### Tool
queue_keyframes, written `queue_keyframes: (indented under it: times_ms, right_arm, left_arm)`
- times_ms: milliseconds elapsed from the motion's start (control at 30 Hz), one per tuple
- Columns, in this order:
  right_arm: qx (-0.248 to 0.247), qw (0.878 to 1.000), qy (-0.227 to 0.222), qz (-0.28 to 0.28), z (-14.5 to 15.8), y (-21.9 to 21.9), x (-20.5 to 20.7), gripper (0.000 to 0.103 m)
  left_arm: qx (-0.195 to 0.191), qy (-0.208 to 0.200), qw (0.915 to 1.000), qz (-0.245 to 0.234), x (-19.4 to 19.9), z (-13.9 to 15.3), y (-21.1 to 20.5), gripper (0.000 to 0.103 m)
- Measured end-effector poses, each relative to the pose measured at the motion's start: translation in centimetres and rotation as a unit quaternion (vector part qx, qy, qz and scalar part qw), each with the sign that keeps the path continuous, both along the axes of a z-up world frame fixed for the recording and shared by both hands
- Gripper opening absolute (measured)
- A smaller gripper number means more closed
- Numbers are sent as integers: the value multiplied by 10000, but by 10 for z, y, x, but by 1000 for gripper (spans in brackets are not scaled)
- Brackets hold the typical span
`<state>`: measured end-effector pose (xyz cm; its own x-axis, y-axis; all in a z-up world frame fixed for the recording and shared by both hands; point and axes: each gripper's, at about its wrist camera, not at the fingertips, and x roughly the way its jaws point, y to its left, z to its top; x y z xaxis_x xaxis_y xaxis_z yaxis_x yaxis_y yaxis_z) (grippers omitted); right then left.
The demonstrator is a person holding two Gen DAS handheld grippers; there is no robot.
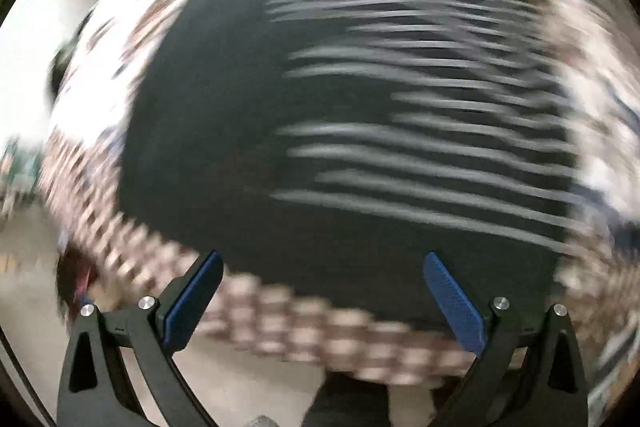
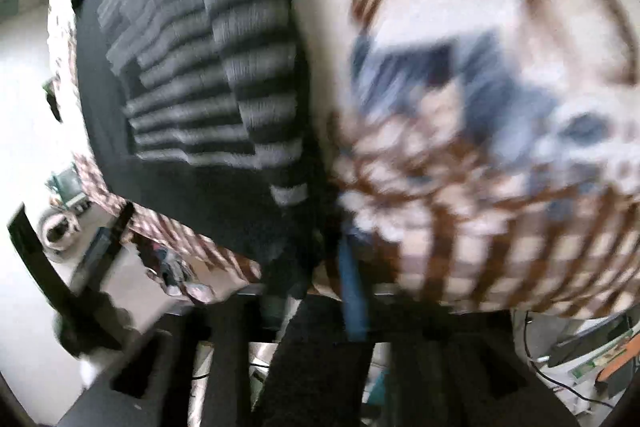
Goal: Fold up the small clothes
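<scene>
A black garment with grey stripes [image 1: 360, 115] lies spread on a table covered with a brown and cream patterned cloth [image 1: 280, 323]. My left gripper [image 1: 322, 291] is open and empty, its blue pads [image 1: 192, 303] wide apart over the garment's near edge. The view is motion-blurred. In the right wrist view the same garment [image 2: 208, 87] fills the left half. My right gripper [image 2: 336, 267] has its jaws together, with one blue pad [image 2: 352, 291] showing, pinched on the garment's right edge [image 2: 316, 227].
The patterned tablecloth [image 2: 480, 147] extends to the right of the garment. The table's near edge [image 1: 360, 367] runs just below the garment. Light floor with dark furniture legs [image 2: 36, 267] and clutter lies at lower left; cables and boxes [image 2: 580, 359] at lower right.
</scene>
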<state>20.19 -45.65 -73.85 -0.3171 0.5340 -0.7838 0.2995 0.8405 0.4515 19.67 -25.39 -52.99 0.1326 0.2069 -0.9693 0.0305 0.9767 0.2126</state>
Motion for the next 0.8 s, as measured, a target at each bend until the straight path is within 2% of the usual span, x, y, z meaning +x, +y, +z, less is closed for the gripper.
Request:
queue_keyframes:
  times_ms: [33, 67, 167, 267, 333, 367, 400, 433, 500, 633, 800]
  right_arm:
    - [-70, 9997, -203, -81, 12, -13, 6, 67]
    - [-191, 9983, -526, -158, 32, -33, 17, 67]
    - [-484, 9939, -931, -345, 63, -75, 48, 67]
    - [-564, 9895, -1163, -647, 80, -116, 87, 68]
    - [-516, 9869, -1379, -654, 82, -138, 132, 68]
    - [-482, 9857, -1486, -626, 83, -141, 151, 68]
    - [-470, 9840, -1619, -582, 82, -142, 167, 68]
    - [-419, 9817, -1781, -529, 77, -141, 194, 69]
    - [-152, 9783, -1989, -551, 67, -140, 232, 76]
    - [524, 9695, -2267, -765, 40, -127, 309, 76]
    - [966, 9638, -2177, -1199, -1, -107, 380, 76]
  left_arm:
    - [-158, 8, 9992, -378, 0, -3, -31, 103]
    - [-244, 24, 9978, -609, -2, -7, -49, 103]
    - [-261, 186, 9914, -1270, -6, -33, -108, 103]
    - [-172, 260, 9886, -1473, -6, -58, -131, 100]
    - [-339, 167, 9900, -1360, -4, -63, -125, 85]
    - [-482, 117, 9913, -1218, -1, -64, -117, 72]
    - [-610, 44, 9919, -1115, 0, -65, -105, 49]
    - [-624, -81, 9926, -1042, 2, -62, -97, 37]
    - [-543, -194, 9928, -1045, 3, -59, -84, 5]
    - [-603, -341, 9924, -1013, 7, -52, -63, 5]
    - [-604, -416, 9913, -1092, 9, -46, -46, 5]
